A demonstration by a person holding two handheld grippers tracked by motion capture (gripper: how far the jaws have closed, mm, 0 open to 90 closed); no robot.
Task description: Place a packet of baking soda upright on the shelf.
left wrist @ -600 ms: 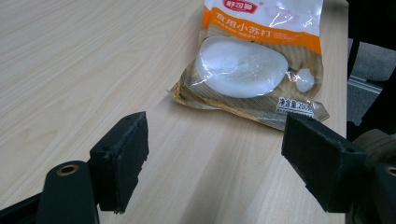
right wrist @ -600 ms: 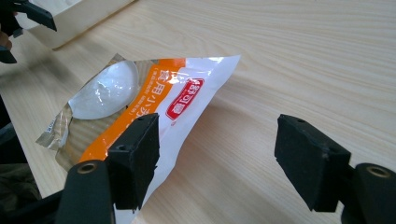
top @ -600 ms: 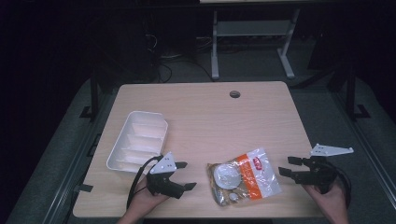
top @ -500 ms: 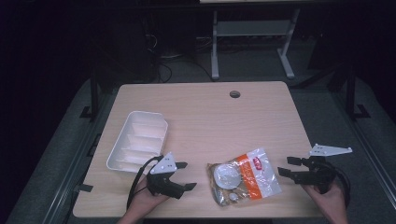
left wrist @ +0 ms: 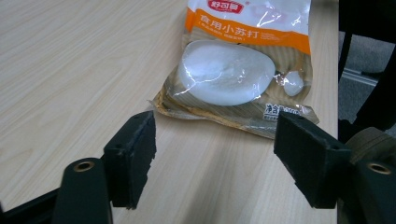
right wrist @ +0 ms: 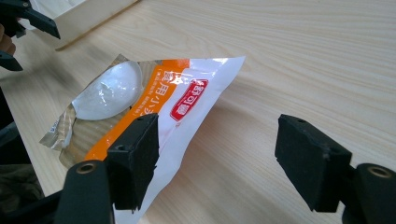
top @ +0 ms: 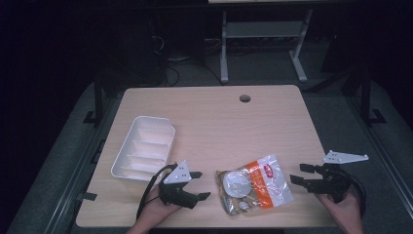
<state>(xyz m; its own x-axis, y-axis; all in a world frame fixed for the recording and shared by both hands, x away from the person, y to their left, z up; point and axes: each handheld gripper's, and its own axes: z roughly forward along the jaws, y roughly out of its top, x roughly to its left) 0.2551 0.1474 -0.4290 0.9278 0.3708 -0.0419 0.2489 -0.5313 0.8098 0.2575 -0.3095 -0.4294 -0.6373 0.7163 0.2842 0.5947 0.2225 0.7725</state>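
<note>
An orange, white and clear snack bag [top: 253,186] lies flat near the table's front edge, a white round shape showing through its film [left wrist: 229,72]. My left gripper [top: 199,185] rests on the table just left of the bag, jaws open, nothing between them [left wrist: 215,158]. At the table's right edge my right gripper [top: 298,174] hovers to the right of the bag, jaws open and empty. In the right gripper view the bag's white corner [right wrist: 187,112] lies by the left jaw.
A white divided tray [top: 143,147] sits at the left of the wooden table [top: 234,126]. A cable hole [top: 245,98] is near the far edge. Beyond the table stand a metal frame [top: 263,34] and dark floor.
The right gripper has drifted slightly lower and nearer the table's right edge. The left gripper and the bag have not moved.
</note>
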